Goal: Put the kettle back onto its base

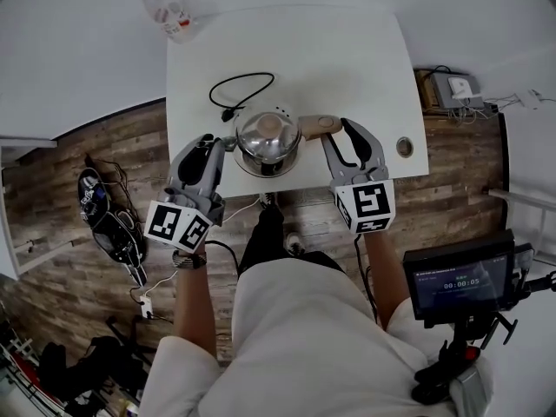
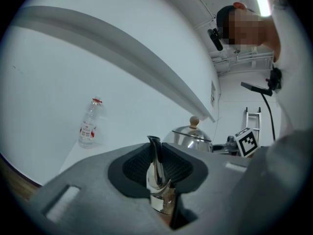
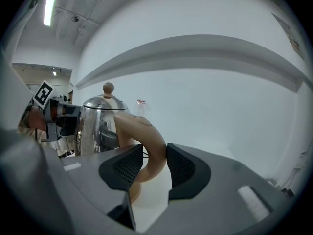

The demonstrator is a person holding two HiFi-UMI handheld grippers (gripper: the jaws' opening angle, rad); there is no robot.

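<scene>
A shiny steel kettle (image 1: 268,142) with a wooden knob hangs over the near edge of the white table (image 1: 347,59). A dark round rim, probably its base (image 1: 261,172), shows under it; I cannot tell whether they touch. My left gripper (image 1: 217,142) is shut on the spout (image 2: 155,163), with the kettle body (image 2: 191,136) just behind. My right gripper (image 1: 334,129) is shut on the tan curved handle (image 3: 151,146), and its pads press both sides. The kettle body (image 3: 98,126) stands upright to the left in the right gripper view.
A black cable (image 1: 241,89) loops on the table behind the kettle. A clear plastic bottle (image 1: 165,7) lies at the far left corner. A round hole (image 1: 404,147) sits near the table's right front corner. Shoes (image 1: 104,215) and a screen (image 1: 460,281) flank the person.
</scene>
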